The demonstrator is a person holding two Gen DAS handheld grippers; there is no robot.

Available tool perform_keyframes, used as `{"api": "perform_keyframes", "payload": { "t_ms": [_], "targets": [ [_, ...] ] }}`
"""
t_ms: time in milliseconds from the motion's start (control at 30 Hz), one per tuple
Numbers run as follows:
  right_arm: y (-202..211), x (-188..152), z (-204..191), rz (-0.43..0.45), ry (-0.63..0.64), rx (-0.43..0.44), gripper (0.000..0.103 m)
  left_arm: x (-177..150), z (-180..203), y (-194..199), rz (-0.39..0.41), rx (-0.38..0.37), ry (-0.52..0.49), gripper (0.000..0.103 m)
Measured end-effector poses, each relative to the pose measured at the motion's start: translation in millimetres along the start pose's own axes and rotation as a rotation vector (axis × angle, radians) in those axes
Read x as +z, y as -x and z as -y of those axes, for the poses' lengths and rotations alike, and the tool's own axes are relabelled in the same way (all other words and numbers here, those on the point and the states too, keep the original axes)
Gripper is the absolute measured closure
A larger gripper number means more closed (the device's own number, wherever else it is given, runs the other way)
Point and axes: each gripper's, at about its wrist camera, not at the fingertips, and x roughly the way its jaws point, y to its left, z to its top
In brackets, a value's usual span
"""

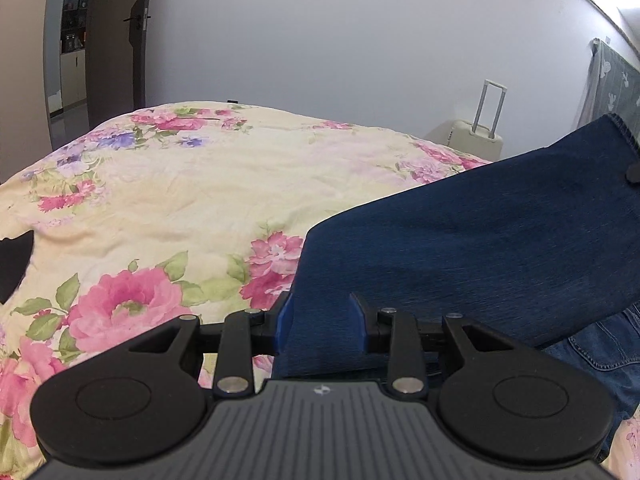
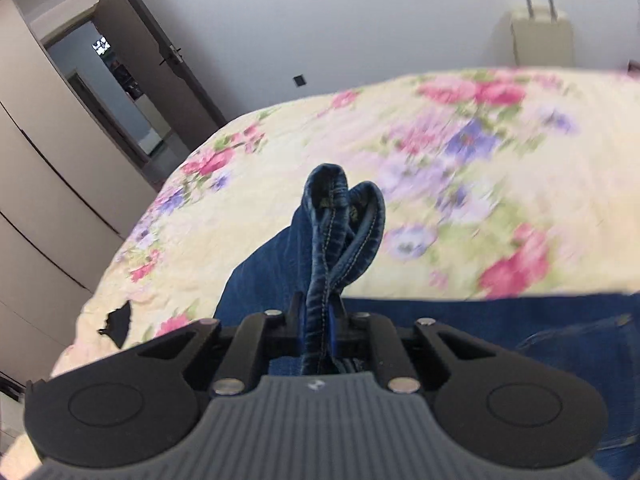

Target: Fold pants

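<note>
**Two grips on the jeans, fold only half started**

Both of your claws have denim in them right now. Your left gripper [image 1: 322,318] sits at the lower middle of its view with a thick band of the pants [image 1: 480,232] pinched between its blue pads, and the cloth stretches away toward the right edge of the frame, up off the floral bedspread [image 1: 180,200]. Your right gripper [image 2: 318,314] is clamped nearly shut on the bunched hems [image 2: 344,216], which poke up past the fingers in the centre of that view. The blur on the flowers behind says that hand is on the move.

So where are you? My guess: the leg ends are picked up and being carried, probably toward the waist end for the lengthwise fold. More denim, with a pocket seam, lies flat at the lower right of both views, so part of the pants is on the bed. Nothing is laid over yet. You've got to bring the hems across, set them down, smooth it, and likely fold once more.
</note>
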Motion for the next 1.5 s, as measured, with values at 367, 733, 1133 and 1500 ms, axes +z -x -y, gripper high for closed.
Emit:
{"api": "perform_keyframes", "payload": {
  "t_ms": [367, 733, 1133, 1500],
  "targets": [
    [103, 10, 130, -0.038, -0.117, -0.199, 0.097, -8, 38, -28, -0.033, -0.063, -0.072, 0.066],
    [100, -37, 288, -0.098, -0.273, -0.319, 0.097, -28, 77, -61, -0.105, -0.077, -0.165, 0.066],
    [58, -97, 352, -0.059, -0.355, -0.534, 0.070, -38, 81, -42, -0.146, -0.083, -0.360, 0.065],
    [117, -164, 272, 0.210, -0.277, -0.423, 0.081, -81, 70, -26, -0.132, -0.053, -0.423, 0.050]
  ]
}}
